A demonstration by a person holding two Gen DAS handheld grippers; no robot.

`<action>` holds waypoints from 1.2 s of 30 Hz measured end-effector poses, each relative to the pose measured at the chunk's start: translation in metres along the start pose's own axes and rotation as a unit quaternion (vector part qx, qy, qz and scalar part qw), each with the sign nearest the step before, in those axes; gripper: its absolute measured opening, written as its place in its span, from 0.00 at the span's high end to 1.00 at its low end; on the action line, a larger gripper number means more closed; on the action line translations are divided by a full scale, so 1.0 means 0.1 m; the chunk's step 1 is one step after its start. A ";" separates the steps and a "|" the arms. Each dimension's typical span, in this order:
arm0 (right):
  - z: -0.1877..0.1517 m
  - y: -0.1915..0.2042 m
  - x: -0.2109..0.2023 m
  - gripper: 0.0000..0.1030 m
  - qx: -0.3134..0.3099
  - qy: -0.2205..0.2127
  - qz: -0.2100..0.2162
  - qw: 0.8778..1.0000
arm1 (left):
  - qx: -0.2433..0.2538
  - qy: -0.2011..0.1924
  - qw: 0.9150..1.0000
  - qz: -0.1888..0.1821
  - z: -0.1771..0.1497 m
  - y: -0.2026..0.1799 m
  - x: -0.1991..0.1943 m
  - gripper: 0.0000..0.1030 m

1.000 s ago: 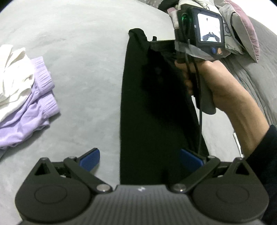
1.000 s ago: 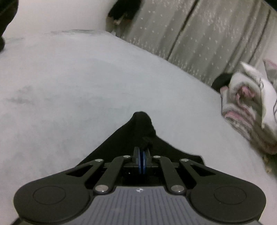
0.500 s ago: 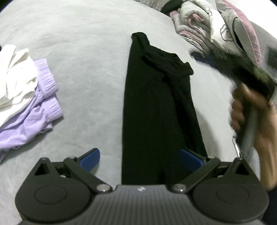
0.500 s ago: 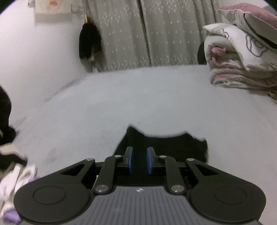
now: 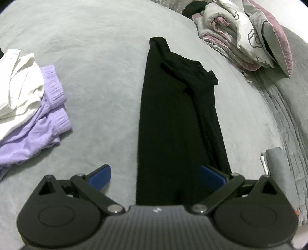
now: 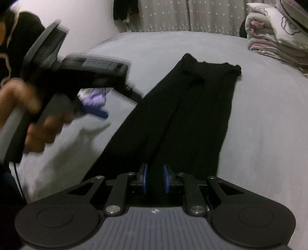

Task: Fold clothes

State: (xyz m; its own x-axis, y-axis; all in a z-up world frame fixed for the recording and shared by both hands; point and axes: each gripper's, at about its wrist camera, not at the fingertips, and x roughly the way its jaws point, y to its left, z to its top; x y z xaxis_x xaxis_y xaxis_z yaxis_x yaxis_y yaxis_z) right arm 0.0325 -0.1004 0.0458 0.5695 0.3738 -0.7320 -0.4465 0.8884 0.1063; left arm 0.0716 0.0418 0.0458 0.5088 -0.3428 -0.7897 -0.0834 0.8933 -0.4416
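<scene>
A black garment (image 5: 173, 119) lies folded into a long narrow strip on the grey bed (image 5: 100, 63), with its far end bunched. My left gripper (image 5: 156, 176) is open wide, and the strip's near end lies between its blue pads (image 5: 100, 174). In the right wrist view the same black garment (image 6: 182, 115) runs away from my right gripper (image 6: 155, 178), which hovers over the near end with its pads a little apart and nothing clamped. A hand holds the blurred left gripper (image 6: 77, 86) at the left of that view.
A pile of white clothes (image 5: 19, 86) and lilac clothes (image 5: 53, 119) sits to the left of the strip. Rolled quilts and a pillow (image 5: 240, 34) are stacked at the far right. Curtains (image 6: 173, 15) hang beyond the bed.
My right gripper let go of the garment's far end, opened and drew back to the near end. The left gripper stayed open and barely shifted.
</scene>
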 end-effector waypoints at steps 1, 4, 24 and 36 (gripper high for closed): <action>-0.06 0.04 0.02 0.83 0.004 0.002 -0.005 1.000 | 0.000 0.001 1.000 0.001 0.00 0.00 0.01 0.01; -0.16 0.13 0.05 0.84 0.007 0.008 -0.040 0.999 | -0.001 0.001 1.000 0.006 -0.01 0.01 0.02 0.01; -0.25 0.32 -0.18 0.96 0.003 -0.048 -0.039 0.998 | -0.004 -0.002 1.000 0.001 0.01 0.01 0.00 0.01; -0.04 0.16 0.24 0.78 0.054 -0.006 -0.138 0.989 | 0.006 -0.001 1.000 -0.005 0.00 -0.04 0.01 0.01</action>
State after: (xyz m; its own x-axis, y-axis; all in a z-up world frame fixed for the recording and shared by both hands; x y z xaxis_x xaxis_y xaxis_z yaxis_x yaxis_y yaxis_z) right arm 0.0360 -0.0782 0.0270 0.6686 0.1154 -0.7346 -0.1966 0.9802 -0.0250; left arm 0.0725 0.0374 0.0467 0.5112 -0.3506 -0.7847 -0.0689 0.8934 -0.4440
